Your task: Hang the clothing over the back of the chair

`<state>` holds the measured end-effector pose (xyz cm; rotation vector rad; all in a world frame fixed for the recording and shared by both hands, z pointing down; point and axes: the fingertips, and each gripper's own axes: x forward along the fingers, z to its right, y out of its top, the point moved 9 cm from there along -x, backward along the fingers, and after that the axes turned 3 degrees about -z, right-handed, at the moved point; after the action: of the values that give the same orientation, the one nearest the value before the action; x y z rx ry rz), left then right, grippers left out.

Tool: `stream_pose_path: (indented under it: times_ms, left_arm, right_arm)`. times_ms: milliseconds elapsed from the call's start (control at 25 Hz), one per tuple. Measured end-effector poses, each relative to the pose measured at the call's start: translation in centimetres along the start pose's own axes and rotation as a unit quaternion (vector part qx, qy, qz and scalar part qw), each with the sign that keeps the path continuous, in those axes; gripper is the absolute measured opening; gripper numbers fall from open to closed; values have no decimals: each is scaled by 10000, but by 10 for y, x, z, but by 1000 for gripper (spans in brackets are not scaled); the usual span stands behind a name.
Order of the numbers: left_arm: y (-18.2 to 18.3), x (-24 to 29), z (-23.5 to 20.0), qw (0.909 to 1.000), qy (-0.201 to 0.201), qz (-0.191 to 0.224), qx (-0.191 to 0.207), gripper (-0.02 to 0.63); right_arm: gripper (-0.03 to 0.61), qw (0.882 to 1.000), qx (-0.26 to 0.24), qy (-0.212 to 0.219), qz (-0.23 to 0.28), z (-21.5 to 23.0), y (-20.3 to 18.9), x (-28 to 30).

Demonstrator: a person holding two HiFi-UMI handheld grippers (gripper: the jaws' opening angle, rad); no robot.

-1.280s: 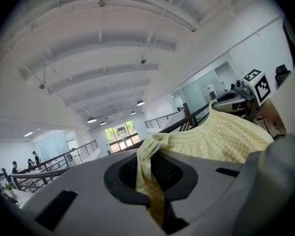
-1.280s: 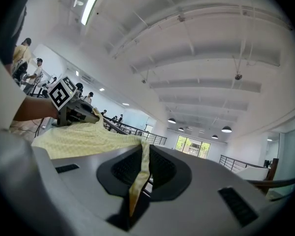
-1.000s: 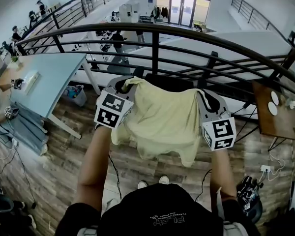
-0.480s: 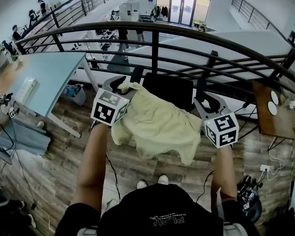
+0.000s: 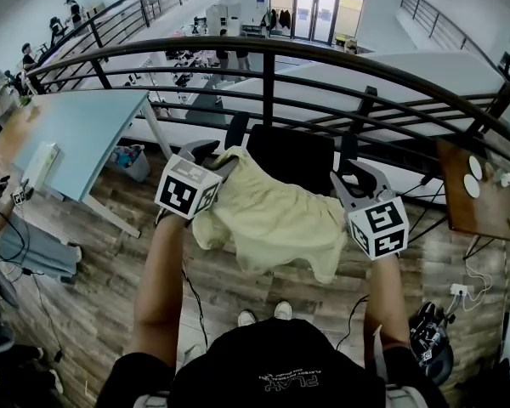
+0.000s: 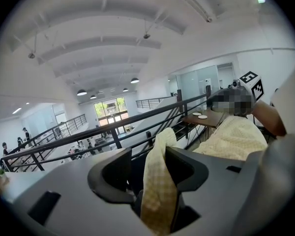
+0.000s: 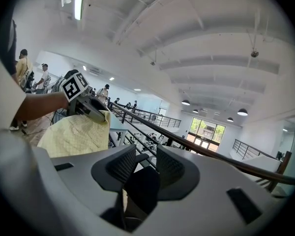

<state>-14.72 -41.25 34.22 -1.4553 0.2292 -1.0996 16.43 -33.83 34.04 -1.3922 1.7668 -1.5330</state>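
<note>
One yellow shirt (image 5: pixel 276 215), one black chair (image 5: pixel 293 155)

Black short-sleeved top (image 5: pixel 238 372) with pale lettering (image 5: pixel 291 379), arms (image 5: pixel 161 287) bare below the sleeves, white shoes (image 5: pixel 263 315).

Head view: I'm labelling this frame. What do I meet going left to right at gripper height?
From the left: light blue table → left gripper → yellow garment → right gripper, jaws opening with no cloth between them → brown side table.
</note>
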Motion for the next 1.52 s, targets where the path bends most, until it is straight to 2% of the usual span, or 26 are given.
stream_pose_path:
  times_ms: [200,440,720,800,1000,1120,1200,1360,1520]
  left_arm:
    - [-7,-7,0,10000,38,14,-74,222]
    - [-11,-27,-10,9970,532,316,-466,220]
    - [-3,-41,0,9942,690,696,-434,201]
    - [0,-43,3,9931,721,808,-446,181]
    - [3,-54,10,9881,927,1132,-474,84]
    - [5,-60,11,9851,1005,1293,-518,27]
    - [5,-64,11,9838,977,1385,-583,12]
    - [5,-69,12,9810,650,1623,-835,12]
    - [4,-74,10,9802,607,1682,-848,12]
  right_arm:
    - [141,10000,-23,9,48,-6,2,-1]
    - [140,9999,-17,-18,145,-12,4,-6]
    - [136,9995,-5,-82,318,-21,12,-15]
    - [126,9993,4,-91,368,-22,14,-16]
    - [93,9982,114,-165,562,-33,19,-22]
    - [50,9969,163,-338,695,-37,22,-26]
    - [28,9954,200,-520,778,-39,24,-30]
    - [20,9908,376,-813,1012,-41,24,-38]
    - [20,9878,411,-1015,1109,-43,27,-42]
